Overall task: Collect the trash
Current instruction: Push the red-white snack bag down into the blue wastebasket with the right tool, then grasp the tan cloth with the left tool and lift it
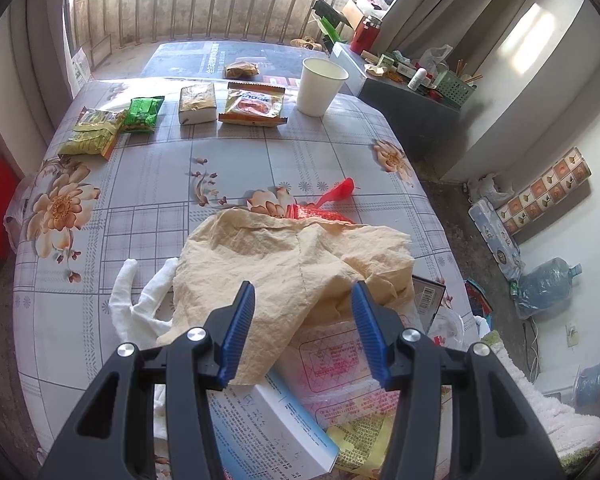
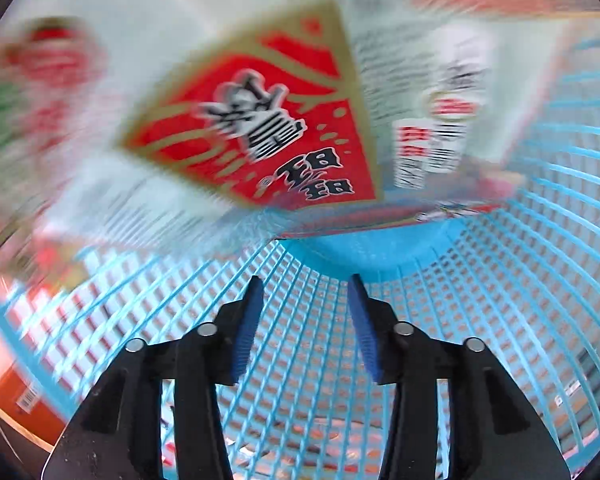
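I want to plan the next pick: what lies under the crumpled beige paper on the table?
Under the crumpled beige paper show a red wrapper, a white printed box, a clear printed bag and a white cloth. Whatever lies beneath its middle is covered.

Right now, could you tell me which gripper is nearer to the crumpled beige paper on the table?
Left. The left gripper hangs open right over the beige paper, jaws either side of its near edge. The right gripper is down inside the blue basket.

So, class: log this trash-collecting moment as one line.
left gripper: open above tan paper | right gripper: open, empty, inside blue basket | red wrapper: in basket, blurred
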Available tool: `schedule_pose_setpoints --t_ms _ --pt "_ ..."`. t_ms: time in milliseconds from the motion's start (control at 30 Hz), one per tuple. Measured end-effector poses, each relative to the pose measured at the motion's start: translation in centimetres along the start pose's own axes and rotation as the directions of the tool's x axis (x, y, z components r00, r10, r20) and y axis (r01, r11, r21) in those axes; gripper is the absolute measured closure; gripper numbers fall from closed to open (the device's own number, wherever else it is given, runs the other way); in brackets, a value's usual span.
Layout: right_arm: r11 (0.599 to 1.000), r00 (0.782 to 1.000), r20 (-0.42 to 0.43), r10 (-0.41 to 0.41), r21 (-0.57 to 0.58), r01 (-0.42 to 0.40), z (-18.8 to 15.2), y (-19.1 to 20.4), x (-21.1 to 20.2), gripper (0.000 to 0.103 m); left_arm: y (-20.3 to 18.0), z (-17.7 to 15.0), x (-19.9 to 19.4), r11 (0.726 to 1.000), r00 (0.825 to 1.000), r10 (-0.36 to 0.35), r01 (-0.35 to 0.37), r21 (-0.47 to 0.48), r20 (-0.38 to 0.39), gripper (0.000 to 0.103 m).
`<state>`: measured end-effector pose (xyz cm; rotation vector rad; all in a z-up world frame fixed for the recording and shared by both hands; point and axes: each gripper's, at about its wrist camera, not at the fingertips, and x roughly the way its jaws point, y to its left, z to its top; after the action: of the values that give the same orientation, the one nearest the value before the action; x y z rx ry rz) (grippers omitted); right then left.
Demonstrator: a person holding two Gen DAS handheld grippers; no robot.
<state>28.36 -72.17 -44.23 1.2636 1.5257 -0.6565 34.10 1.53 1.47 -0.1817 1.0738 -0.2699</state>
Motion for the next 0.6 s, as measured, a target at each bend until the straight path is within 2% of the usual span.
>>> schedule_pose_setpoints --t_ms 67,167,300,433,600 --pt "1.0 0.999 0.031 0.027 -0.018 -0.026 -1.2 0.1 -1.6 0.054 0.1 -0.4 -0.4 1.0 1.0 -0.016 0.016 -0.003 0.004 0.054" --pt "0.994 0.992 0.067 0.108 -0.041 -0.105 -3.3 -0.3 -4.0 0.054 0.1 -1.0 -1.2 0.999 0.999 -0.039 0.039 -0.005 0.011 0.054" --pt "0.982 0.968 0.174 0.181 -0.092 -0.167 -7.6 -1.4 -8.8 0.054 0.4 -2.3 -2.9 0.998 0.997 -0.061 0.061 -0.005 0.037 0.054" --pt "0.956 0.918 0.292 0.268 -0.196 -0.217 -12.7 -2.2 -14.4 0.05 1.7 -3.9 -4.9 0.998 0.996 -0.054 0.055 -0.019 0.074 0.05" --pt "0.905 0.84 0.423 0.34 -0.388 -0.172 -21.9 -2.9 -21.5 0.039 4.2 -6.5 -7.1 0.997 0.993 -0.042 0.049 -0.061 0.111 0.047"
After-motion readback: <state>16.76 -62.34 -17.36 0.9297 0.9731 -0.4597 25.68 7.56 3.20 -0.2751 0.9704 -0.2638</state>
